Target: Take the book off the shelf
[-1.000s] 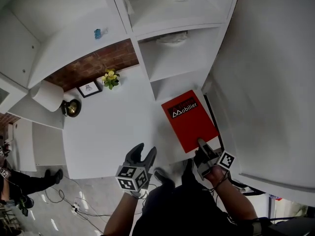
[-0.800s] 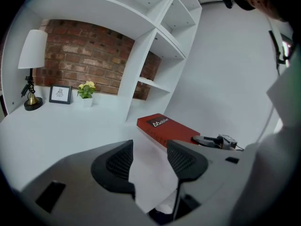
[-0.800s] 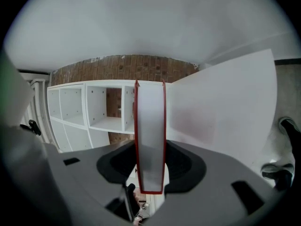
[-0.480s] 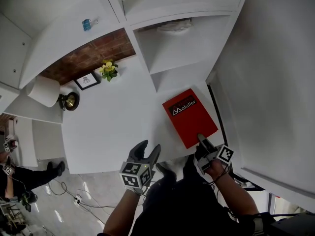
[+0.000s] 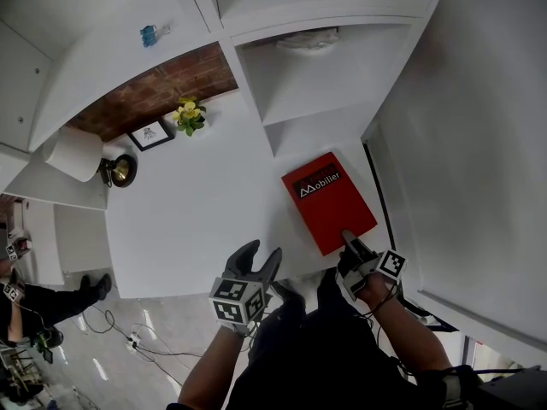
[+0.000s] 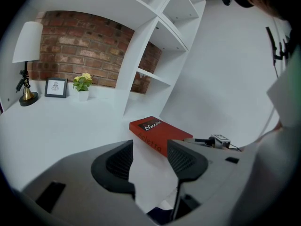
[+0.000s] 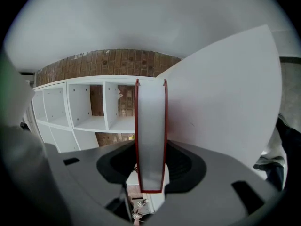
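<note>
A red book (image 5: 329,199) with white lettering lies flat, low over the white tabletop (image 5: 197,212), in front of the white shelf unit (image 5: 316,84). I cannot tell whether it rests on the surface. My right gripper (image 5: 349,244) is shut on its near edge. In the right gripper view the book (image 7: 150,135) stands edge-on between the pads (image 7: 186,166), with grey pages between red covers. My left gripper (image 5: 261,259) hovers open and empty at the table's front edge. From the left gripper (image 6: 150,149) I see the book (image 6: 160,133) ahead to the right.
A lamp (image 5: 77,156), a framed picture (image 5: 149,135) and a small potted plant (image 5: 190,116) stand at the table's back against a brick wall. A white side panel (image 5: 479,143) rises close on the right. Cables and a person (image 5: 34,314) are on the floor at the left.
My right gripper has sunk a little with the red book still in it. The left gripper has dropped slightly and stays open.
</note>
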A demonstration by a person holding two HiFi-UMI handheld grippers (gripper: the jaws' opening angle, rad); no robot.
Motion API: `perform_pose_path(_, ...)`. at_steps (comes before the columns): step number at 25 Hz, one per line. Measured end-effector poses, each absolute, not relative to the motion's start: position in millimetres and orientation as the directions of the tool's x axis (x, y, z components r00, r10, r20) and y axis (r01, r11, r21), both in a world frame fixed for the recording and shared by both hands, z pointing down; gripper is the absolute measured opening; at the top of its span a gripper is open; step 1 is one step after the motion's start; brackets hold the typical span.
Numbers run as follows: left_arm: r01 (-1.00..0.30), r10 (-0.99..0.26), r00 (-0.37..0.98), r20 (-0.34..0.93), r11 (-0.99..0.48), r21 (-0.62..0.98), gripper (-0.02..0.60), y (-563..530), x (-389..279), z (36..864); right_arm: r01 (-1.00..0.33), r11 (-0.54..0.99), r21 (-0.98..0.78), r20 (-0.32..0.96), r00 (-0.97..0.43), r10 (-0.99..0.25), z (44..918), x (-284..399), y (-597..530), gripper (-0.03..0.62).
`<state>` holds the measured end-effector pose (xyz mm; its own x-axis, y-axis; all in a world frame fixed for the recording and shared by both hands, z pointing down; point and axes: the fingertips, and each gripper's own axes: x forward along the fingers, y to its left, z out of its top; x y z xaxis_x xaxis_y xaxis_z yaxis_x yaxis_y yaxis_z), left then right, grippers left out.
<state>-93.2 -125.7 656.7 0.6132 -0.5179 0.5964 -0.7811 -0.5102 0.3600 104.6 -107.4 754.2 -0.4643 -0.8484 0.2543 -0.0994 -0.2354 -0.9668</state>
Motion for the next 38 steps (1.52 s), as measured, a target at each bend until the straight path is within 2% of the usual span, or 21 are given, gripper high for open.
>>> perform_pose_path(5, -0.782, -0.517, 0.612, 0.599, -0.51, 0.359, 0.225, -125, -96, 656, -0.11, -0.275, -0.955, 0.293, -0.471, -0.832, 759, 101, -109, 0.17)
perform_pose_path(11, -0.787, -0.527, 0.609, 0.593, -0.499, 0.364, 0.225, -124, -101, 656, -0.203, -0.324, -0.924, 0.382, -0.486, -0.786, 766, 96, -108, 0.178)
perform_pose_path(20, -0.784, -0.537, 0.615, 0.577, -0.498, 0.371, 0.224, -124, -103, 653, -0.314, -0.383, -0.869, 0.493, -0.483, -0.724, 772, 88, -105, 0.266)
perform_pose_path(25, -0.782, -0.546, 0.618, 0.565, -0.499, 0.373, 0.225, -127, -104, 649, -0.456, -0.387, -0.802, 0.589, -0.491, -0.642, 772, 87, -101, 0.317)
perform_pose_path(31, -0.778, -0.569, 0.627, 0.533, -0.501, 0.379, 0.224, -133, -105, 635, -0.695, -0.341, -0.634, 0.756, -0.464, -0.462, 781, 91, -84, 0.38)
perform_pose_path(35, -0.776, -0.579, 0.63, 0.518, -0.499, 0.385, 0.225, -137, -105, 630, -0.754, -0.299, -0.584, 0.794, -0.456, -0.401, 778, 94, -78, 0.393)
perform_pose_path(38, -0.777, -0.593, 0.63, 0.501, -0.493, 0.393, 0.225, -141, -106, 622, -0.747, -0.294, -0.596, 0.779, -0.45, -0.436, 763, 100, -83, 0.393)
